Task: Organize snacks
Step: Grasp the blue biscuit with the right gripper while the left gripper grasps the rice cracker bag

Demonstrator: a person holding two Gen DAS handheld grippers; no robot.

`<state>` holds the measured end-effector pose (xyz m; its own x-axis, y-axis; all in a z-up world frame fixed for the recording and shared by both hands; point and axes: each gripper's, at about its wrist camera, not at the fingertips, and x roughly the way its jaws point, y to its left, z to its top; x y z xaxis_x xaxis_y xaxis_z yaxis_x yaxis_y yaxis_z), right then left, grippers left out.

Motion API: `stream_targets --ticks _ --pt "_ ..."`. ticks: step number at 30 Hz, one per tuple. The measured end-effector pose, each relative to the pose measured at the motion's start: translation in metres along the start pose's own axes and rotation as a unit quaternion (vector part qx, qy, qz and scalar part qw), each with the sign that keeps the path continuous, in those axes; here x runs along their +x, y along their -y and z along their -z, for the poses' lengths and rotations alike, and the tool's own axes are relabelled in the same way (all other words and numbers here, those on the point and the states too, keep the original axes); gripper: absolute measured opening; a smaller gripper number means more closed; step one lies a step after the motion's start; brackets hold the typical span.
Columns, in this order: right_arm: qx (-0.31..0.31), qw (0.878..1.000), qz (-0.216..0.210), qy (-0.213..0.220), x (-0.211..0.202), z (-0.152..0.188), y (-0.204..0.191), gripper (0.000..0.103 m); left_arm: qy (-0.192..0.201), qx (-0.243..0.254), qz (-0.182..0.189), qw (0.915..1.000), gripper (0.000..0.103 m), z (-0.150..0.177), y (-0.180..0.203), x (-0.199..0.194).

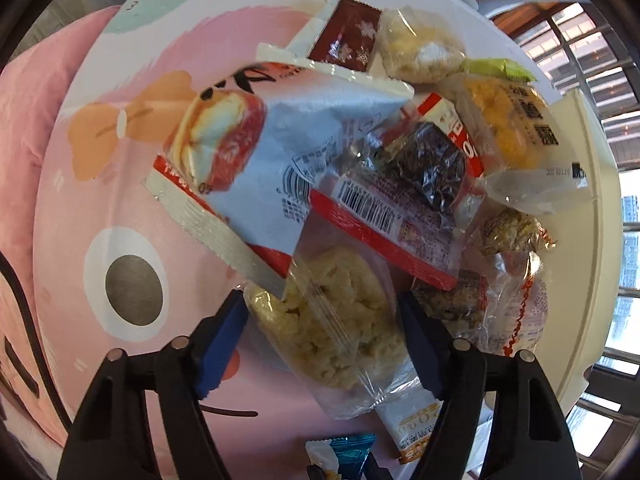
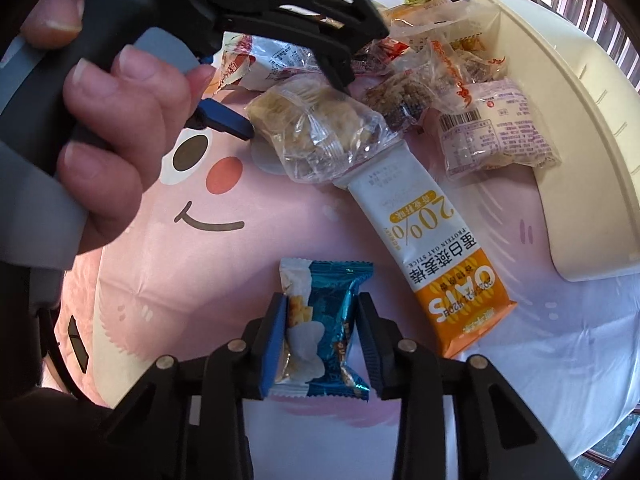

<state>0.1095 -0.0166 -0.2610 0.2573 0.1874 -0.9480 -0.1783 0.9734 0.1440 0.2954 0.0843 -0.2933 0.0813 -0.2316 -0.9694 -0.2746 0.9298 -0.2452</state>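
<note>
My left tool (image 1: 322, 336) pointed down over the heap of snacks on the pink cartoon-printed surface (image 1: 120, 208), its blue pads either side of a clear-wrapped puffed rice cake (image 1: 340, 316). The left pad sat at the wrapper's edge; whether the right one pressed it I could not tell.

My right tool (image 2: 322, 340) had its two pads against the sides of a small blue-and-white snack packet (image 2: 320, 328), gripping it where it lay on the surface. Just beside it lay a long white-and-orange oat bar (image 2: 432, 248), its far end tucked under the rice cake. A cream tray (image 2: 560, 128) stood at the heap's far edge. My hand (image 2: 116, 120) held the left tool's handle.
</note>
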Motion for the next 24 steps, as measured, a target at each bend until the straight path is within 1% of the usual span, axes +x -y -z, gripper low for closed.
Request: stream_targets --ticks 6,8,12,13,19,24 --pt "0.005 1.0 0.001 -0.006 0.002 -0.003 0.006 0.035 0.009 -0.007 0.01 0.9999 0.062 0.002 -0.003 -0.002" --pt "0.008 1.0 0.0 -0.008 0.003 -0.004 0.006 0.034 0.006 0.0 0.008 0.9999 0.062 0.001 -0.002 -0.005" --pt "0.012 1.0 -0.002 -0.007 -0.002 -0.003 0.015 0.033 0.02 0.018 0.001 0.9996 0.06 0.003 0.003 -0.016" --pt "0.013 1.0 -0.005 -0.008 -0.001 -0.004 0.018 0.032 0.022 0.019 0.003 0.9996 0.06 0.013 0.001 -0.023" --pt "0.009 1.0 -0.009 0.0 -0.011 -0.005 0.021 0.031 0.026 0.034 0.014 0.999 0.059 0.03 -0.001 -0.043" --pt "0.021 1.0 -0.012 0.012 -0.029 -0.002 0.024 0.031 0.041 0.043 0.03 0.9978 0.059 0.047 -0.012 -0.073"
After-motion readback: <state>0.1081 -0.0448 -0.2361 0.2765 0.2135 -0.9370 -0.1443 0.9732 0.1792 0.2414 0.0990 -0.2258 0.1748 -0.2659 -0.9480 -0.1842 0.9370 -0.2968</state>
